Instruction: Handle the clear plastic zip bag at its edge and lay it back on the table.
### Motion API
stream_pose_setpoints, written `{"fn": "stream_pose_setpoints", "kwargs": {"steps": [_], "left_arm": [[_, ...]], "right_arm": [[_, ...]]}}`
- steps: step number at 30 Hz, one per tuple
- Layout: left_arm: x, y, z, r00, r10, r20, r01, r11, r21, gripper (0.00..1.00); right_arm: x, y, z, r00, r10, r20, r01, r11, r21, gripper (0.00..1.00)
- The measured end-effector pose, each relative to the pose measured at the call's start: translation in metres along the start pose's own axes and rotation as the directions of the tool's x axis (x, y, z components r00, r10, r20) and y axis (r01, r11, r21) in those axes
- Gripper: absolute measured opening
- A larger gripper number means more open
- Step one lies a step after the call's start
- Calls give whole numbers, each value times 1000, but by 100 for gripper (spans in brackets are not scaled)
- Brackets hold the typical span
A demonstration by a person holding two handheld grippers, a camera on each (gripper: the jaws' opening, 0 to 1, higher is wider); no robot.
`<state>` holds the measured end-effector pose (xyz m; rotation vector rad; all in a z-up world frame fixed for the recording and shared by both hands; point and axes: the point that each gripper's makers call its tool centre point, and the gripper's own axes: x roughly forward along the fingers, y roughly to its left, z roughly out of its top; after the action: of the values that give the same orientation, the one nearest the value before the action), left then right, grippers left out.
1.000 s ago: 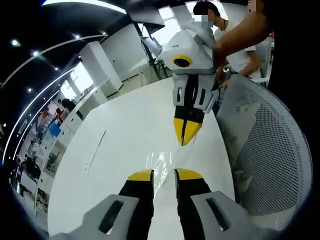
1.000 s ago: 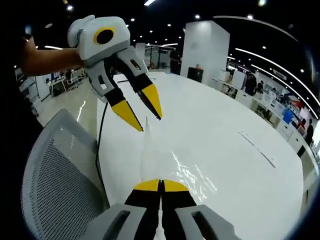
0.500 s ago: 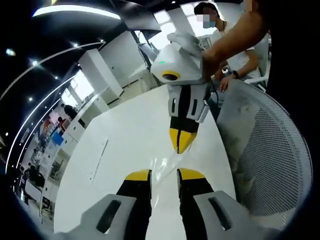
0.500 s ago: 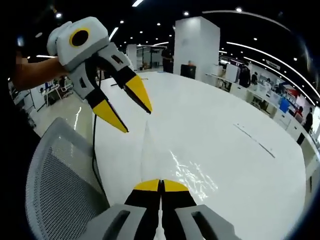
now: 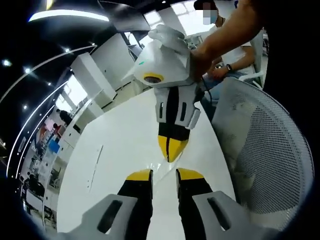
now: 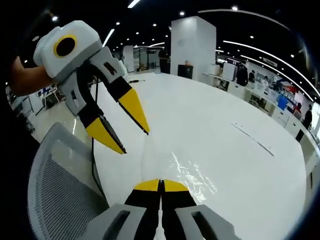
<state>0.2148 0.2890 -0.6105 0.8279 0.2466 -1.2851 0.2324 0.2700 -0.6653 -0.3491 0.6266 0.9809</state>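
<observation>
The clear plastic zip bag (image 6: pixel 187 172) lies glinting on the white table (image 6: pixel 225 110), and one edge rises as a thin fold into my right gripper (image 6: pixel 161 186), which is shut on it. My left gripper (image 6: pixel 134 139) hangs open just above that fold, beside the table's near edge, touching nothing. In the left gripper view my left gripper (image 5: pixel 164 175) stands open. A faint strip of the bag (image 5: pixel 158 182) shows between its jaws. The shut right gripper (image 5: pixel 170 154) points down at them from above, held by a person's hand (image 5: pixel 202 52).
A grey mesh chair (image 5: pixel 260 150) (image 6: pixel 55 190) stands against the table's near edge, right beside both grippers. A thin strip (image 6: pixel 252 140) lies farther out on the table. A person (image 5: pixel 235 45) sits behind the chair. Office desks and people lie far beyond.
The two grippers have drawn closer together: each looks larger and lower in the other's view. The right stays shut on the bag's edge, the left stays open.
</observation>
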Motion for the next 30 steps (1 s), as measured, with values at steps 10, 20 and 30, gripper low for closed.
{"fn": "stream_pose_setpoints", "kwargs": {"steps": [10, 20, 30], "left_arm": [[24, -17, 1, 996, -78, -35, 80, 996, 50, 12], [41, -22, -15, 986, -106, -131, 122, 986, 114, 3], [46, -36, -29, 973, -132, -188, 154, 982, 106, 0]], "right_arm": [[-2, -1, 2, 1000, -4, -7, 4, 1000, 10, 0], [-5, 0, 9, 1000, -6, 0, 6, 1000, 12, 0], [-16, -12, 22, 998, -64, 28, 64, 998, 7, 0]]}}
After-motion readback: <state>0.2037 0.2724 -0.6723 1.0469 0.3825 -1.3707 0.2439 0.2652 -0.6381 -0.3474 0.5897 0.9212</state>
